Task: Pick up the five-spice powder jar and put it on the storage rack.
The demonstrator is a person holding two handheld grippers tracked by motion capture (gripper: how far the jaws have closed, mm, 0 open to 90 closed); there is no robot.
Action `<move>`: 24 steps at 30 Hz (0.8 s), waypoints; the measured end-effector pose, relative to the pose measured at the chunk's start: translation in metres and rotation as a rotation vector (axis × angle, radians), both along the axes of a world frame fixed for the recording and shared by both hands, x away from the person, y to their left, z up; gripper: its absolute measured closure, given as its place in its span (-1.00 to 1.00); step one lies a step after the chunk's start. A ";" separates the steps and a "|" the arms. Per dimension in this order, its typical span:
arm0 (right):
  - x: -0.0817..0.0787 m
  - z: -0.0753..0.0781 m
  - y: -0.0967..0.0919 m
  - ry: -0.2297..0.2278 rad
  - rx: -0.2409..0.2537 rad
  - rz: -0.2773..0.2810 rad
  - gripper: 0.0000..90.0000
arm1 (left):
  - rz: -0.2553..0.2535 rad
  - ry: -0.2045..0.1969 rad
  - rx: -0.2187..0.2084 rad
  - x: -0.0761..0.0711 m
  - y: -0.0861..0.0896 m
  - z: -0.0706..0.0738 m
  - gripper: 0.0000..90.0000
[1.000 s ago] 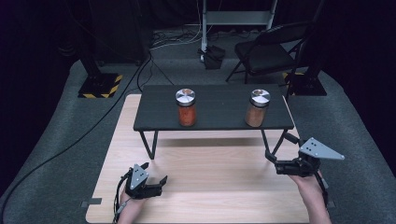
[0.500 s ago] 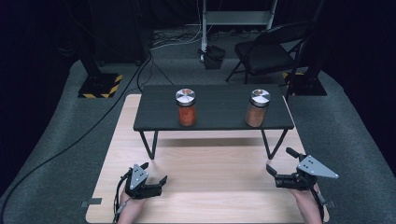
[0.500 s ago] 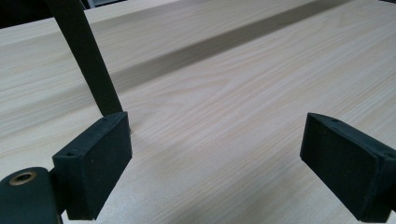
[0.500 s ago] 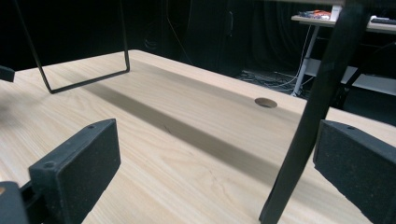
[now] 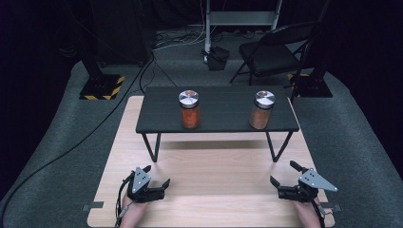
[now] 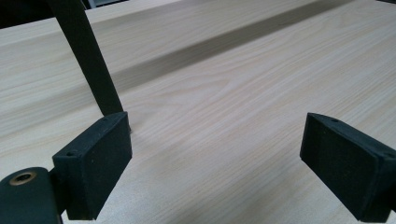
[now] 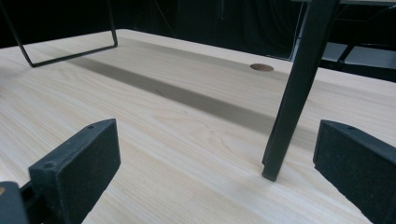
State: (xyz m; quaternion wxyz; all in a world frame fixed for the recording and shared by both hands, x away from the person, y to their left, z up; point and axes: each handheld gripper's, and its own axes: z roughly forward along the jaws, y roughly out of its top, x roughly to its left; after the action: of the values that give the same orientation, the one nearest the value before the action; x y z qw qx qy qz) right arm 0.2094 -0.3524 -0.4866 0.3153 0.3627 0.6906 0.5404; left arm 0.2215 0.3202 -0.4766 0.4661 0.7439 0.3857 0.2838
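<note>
Comparing with a second ago: my right gripper (image 5: 284,175) has dropped from beside the shelf's right leg to just above the board (image 5: 223,190), near its front right corner
Left gripper (image 5: 159,175): I see no shift; it rests low in front of the shelf's left leg (image 6: 88,56)
Claws: both spread wide, nothing between the pads in either gripper view
Meaning: I judge both hands are parked at a start pose, with no reach for a jar begun yet
Shelf (image 5: 218,114): low black bench on thin legs, my landmark
Red jar (image 5: 189,109): upright on the shelf, left of its middle, silver lid on, orange-red powder inside
Brown jar (image 5: 262,110): upright toward the shelf's right end, silver lid on, duller brown fill, well apart from the red jar
Right leg (image 7: 294,88): stands just ahead of my right claw
</note>
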 end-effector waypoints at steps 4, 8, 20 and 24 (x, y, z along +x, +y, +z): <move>-0.003 -0.006 -0.002 0.004 0.013 -0.005 -1.00 | -0.001 -0.002 0.001 0.000 0.000 0.000 -0.80; -0.003 -0.010 -0.003 0.013 0.014 -0.012 -1.00 | -0.002 -0.001 0.005 0.000 0.000 0.000 -0.80; -0.004 -0.014 -0.006 0.004 0.014 -0.034 -0.99 | -0.002 -0.002 0.007 -0.001 -0.001 0.000 -0.80; -0.004 -0.014 -0.006 0.004 0.015 -0.033 -0.99 | -0.001 0.000 0.006 0.000 -0.001 0.000 -0.80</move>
State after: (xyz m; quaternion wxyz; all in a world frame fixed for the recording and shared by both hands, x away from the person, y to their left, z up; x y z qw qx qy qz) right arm 0.2056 -0.3585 -0.5008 0.3199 0.3775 0.6813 0.5394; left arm 0.2212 0.3194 -0.4762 0.4639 0.7457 0.3844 0.2846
